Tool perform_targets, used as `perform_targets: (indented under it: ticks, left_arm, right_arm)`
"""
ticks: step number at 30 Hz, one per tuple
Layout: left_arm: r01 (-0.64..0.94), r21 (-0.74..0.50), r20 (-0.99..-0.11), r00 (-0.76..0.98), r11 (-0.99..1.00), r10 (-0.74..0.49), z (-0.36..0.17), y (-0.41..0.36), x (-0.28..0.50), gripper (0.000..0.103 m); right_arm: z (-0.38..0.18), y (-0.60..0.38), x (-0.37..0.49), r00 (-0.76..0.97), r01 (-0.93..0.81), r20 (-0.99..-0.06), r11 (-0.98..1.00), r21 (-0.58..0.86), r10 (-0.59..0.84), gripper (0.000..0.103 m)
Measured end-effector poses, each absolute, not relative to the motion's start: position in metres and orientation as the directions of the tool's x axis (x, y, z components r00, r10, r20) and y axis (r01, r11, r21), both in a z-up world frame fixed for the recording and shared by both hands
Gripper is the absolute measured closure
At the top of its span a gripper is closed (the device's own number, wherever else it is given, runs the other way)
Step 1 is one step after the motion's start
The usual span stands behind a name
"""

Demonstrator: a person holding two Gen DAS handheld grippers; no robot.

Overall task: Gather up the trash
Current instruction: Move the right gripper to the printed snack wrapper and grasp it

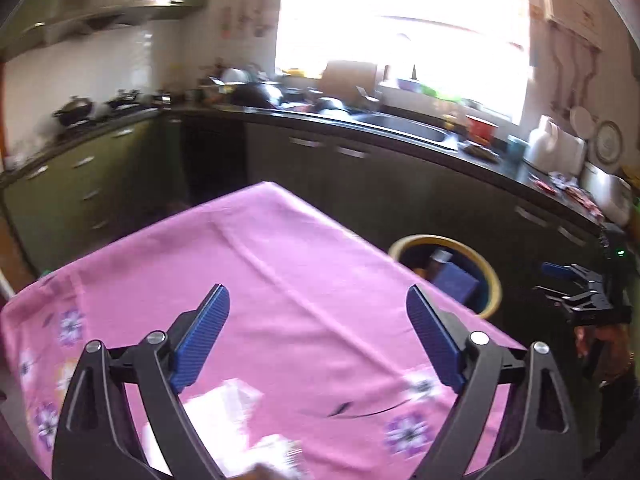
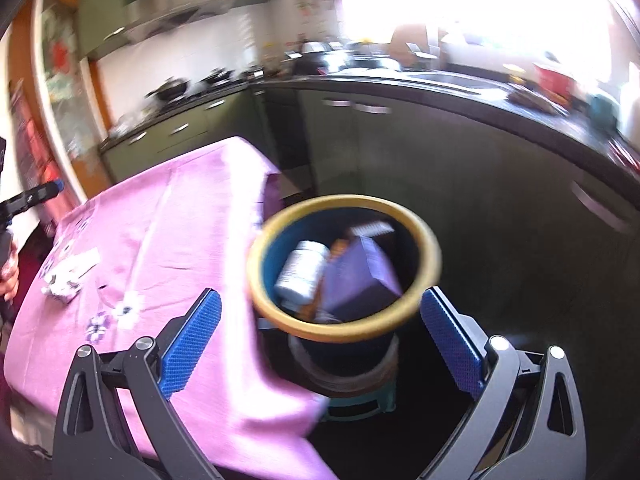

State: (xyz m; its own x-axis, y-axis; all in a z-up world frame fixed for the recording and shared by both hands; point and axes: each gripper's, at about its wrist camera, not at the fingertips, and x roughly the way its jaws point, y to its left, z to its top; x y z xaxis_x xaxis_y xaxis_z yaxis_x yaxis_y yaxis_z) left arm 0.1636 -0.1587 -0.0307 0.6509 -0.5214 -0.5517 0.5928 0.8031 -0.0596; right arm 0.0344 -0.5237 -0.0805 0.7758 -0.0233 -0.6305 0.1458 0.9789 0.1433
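A blue bin with a yellow rim (image 2: 430,256) stands beside the pink-clothed table (image 2: 172,240); it also shows in the left wrist view (image 1: 494,280). Inside lie a white bottle (image 2: 302,272) and a purple box (image 2: 360,280). My right gripper (image 2: 320,308) is open and empty, just above the bin's near rim. My left gripper (image 1: 318,320) is open and empty above the table (image 1: 280,260). White crumpled paper trash (image 1: 224,416) lies on the cloth under it, partly hidden by the fingers; it also shows in the right wrist view (image 2: 70,276).
Dark kitchen cabinets and a cluttered counter (image 1: 400,128) with a sink (image 1: 404,124) run behind the table. A stove with pots (image 1: 76,110) is at the back left. The bin rests on a small stool (image 2: 352,400).
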Motion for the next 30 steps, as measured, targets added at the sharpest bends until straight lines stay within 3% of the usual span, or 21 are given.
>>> perform_targets:
  ticks: [6,14,22,26,30]
  left_arm:
    - [0.368,-0.079,-0.537,0.767,0.927,-0.350,-0.044,-0.052,0.192,0.015]
    - [0.145,-0.089,-0.508,0.844,0.985,-0.170,-0.056,0.025,0.193,0.014]
    - [0.117,-0.138,-0.503,0.847,0.984,-0.171,-0.058,0.037,0.189,0.012]
    - [0.136,-0.132,-0.509,0.841,0.982,-0.185,-0.062,0.034,0.187,0.012]
    - [0.150,-0.121,-0.522,0.831,0.981,-0.191,-0.067,0.029,0.188,0.012]
  right_arm:
    - [-0.064,-0.435,0.090,0.755,-0.115,-0.633,0.985,0.129,0.171,0.005]
    - [-0.070,-0.291,0.141,0.565,-0.493,-0.666,0.846,0.202,0.487,0.005]
    - [-0.093,-0.202,0.157,0.455,-0.644,-0.726,0.754,0.131,0.515,0.005]
    - [-0.107,-0.191,0.180,0.390,-0.649,-0.762,0.741,0.170,0.517,0.005]
    - [-0.120,-0.190,0.189,0.329,-0.649,-0.782,0.729,0.220,0.529,0.019]
